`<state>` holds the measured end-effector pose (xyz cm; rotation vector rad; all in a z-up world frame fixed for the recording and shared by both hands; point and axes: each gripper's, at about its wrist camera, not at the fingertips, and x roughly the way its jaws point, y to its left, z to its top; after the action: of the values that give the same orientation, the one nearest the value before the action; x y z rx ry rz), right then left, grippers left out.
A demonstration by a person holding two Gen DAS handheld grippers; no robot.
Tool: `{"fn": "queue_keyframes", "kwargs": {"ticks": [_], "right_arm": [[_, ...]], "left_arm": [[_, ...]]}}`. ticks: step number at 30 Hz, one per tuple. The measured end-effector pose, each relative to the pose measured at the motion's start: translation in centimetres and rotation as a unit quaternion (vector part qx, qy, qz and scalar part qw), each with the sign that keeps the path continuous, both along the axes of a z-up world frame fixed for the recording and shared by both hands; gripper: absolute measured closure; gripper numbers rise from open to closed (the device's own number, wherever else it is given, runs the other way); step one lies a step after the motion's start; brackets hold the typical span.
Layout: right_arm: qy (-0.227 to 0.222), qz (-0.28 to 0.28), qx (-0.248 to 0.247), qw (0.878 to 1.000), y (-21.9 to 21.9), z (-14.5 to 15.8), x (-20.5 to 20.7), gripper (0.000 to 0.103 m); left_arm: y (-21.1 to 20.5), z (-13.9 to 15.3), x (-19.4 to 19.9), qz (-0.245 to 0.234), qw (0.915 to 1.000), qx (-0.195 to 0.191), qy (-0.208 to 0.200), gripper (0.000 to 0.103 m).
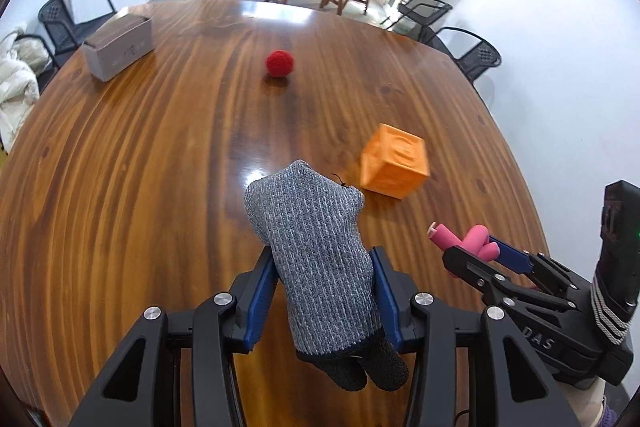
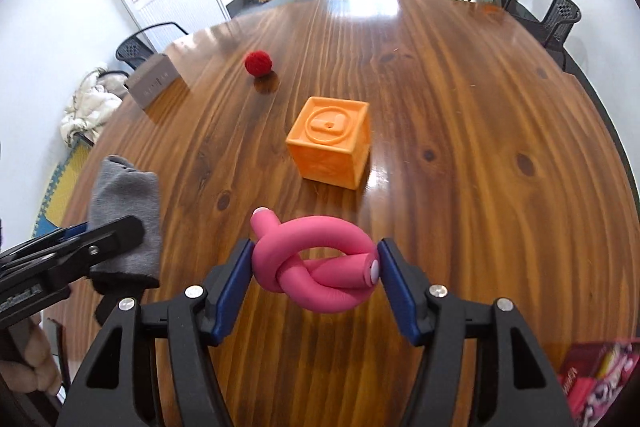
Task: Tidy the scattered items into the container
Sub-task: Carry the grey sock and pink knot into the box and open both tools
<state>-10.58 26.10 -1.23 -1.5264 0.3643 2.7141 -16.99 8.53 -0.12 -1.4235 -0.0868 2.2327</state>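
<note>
My left gripper (image 1: 322,259) is shut on a grey knitted sock (image 1: 312,227) with a dark cuff, its toe end standing up past the fingers. From the right wrist view the sock (image 2: 128,195) and left gripper (image 2: 116,231) sit at the left. My right gripper (image 2: 316,251) is shut on a pink foam tube tied in a knot (image 2: 280,267), both blue pads touching it. In the left wrist view the right gripper (image 1: 472,251) and pink knot (image 1: 472,239) are at the right. An orange cube (image 1: 394,163) (image 2: 330,143) and a red woolly ball (image 1: 280,64) (image 2: 258,63) lie on the table ahead.
The wooden table (image 1: 160,167) (image 2: 480,107) is large and glossy. A grey box (image 1: 120,45) (image 2: 154,83) stands near its far left edge. A red and pink box (image 2: 600,375) shows at the near right. Black chairs (image 1: 72,15) ring the table.
</note>
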Motion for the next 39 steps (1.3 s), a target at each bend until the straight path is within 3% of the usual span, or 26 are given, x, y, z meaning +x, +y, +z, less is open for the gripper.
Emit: {"fn": "queue_keyframes", "kwargs": {"ticks": [11,20,25,32,34,35,37,39], "right_arm": [[0.055,-0.127,0.004,0.990,10.6,6.0,15.5,0.036],[0.078,-0.265,0.023,0.961,21.2,8.0,27.7,0.036],[0.080,-0.297,0.017,0.951,24.4,8.0,31.8,0.036],[0.096,-0.299,0.000,0.949,26.5,8.0,34.4,0.036],[0.099,-0.296,-0.003,0.950,26.7,7.9,34.9,0.036],[0.100,-0.294,-0.005,0.951,26.8,7.9,34.9,0.036],[0.101,-0.290,-0.007,0.952,26.8,7.8,35.3,0.036],[0.102,-0.287,-0.010,0.952,26.9,7.6,35.3,0.036]], "left_arm": [[10.9,3.6,9.9,-0.121,0.9922,0.024,0.012,0.055],[22.1,5.4,19.7,-0.250,0.9673,0.039,0.023,0.055],[26.8,5.5,23.0,-0.283,0.9578,0.041,0.031,0.055],[31.6,3.7,23.1,-0.292,0.9554,0.028,0.033,0.054],[32.6,2.4,22.4,-0.293,0.9558,0.020,0.020,0.047],[32.9,1.8,22.2,-0.292,0.9561,0.022,0.012,0.035],[33.4,0.4,21.6,-0.285,0.9586,0.012,-0.008,0.022],[33.4,-0.6,21.6,-0.290,0.9565,0.007,-0.027,0.022]]}}
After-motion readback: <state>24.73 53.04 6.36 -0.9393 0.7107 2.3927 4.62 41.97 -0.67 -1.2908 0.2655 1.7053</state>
